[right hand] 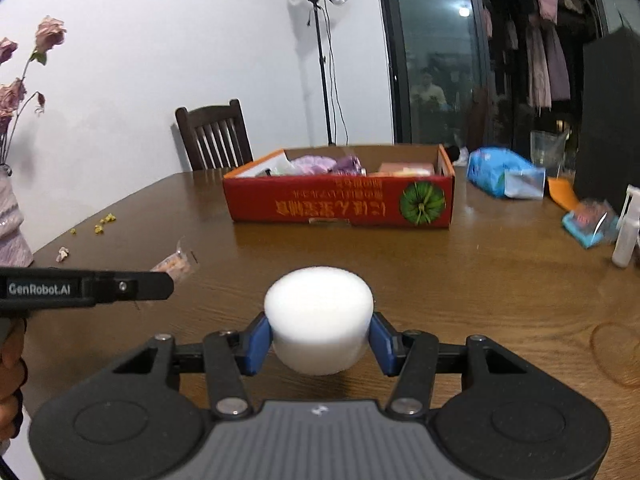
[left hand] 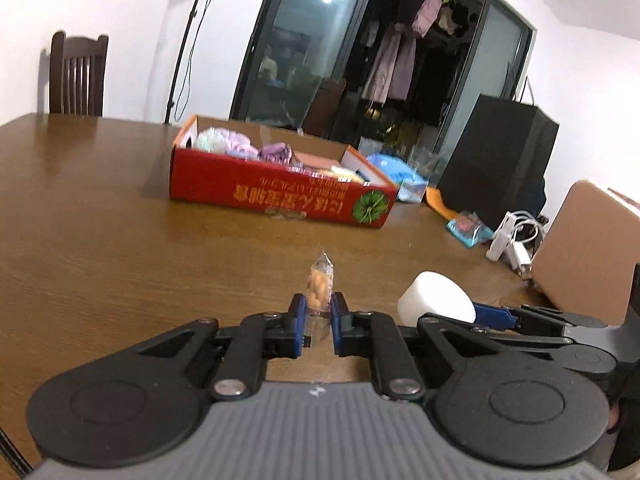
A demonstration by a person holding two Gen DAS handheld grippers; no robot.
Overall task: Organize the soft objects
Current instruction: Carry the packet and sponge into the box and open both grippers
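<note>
My left gripper (left hand: pixel 319 307) is shut on a small clear snack packet (left hand: pixel 320 286) with orange pieces, held just above the wooden table (left hand: pixel 100 220). The packet also shows in the right wrist view (right hand: pixel 176 265), with the left gripper's side (right hand: pixel 88 288) in front of it. My right gripper (right hand: pixel 319 330) is shut on a white foam cylinder (right hand: pixel 319 316), which also shows in the left wrist view (left hand: pixel 436 298). A red cardboard box (left hand: pixel 280 192) (right hand: pixel 340 200) with several soft items inside stands farther back on the table.
A blue wipes pack (right hand: pixel 500 178), a small blue packet (right hand: pixel 588 222), a white charger (left hand: pixel 512 240) and a black box (left hand: pixel 500 160) sit at the right. A dark chair (right hand: pixel 214 136) stands behind the table. A vase with flowers (right hand: pixel 12 220) and scattered petals (right hand: pixel 102 224) are at the left.
</note>
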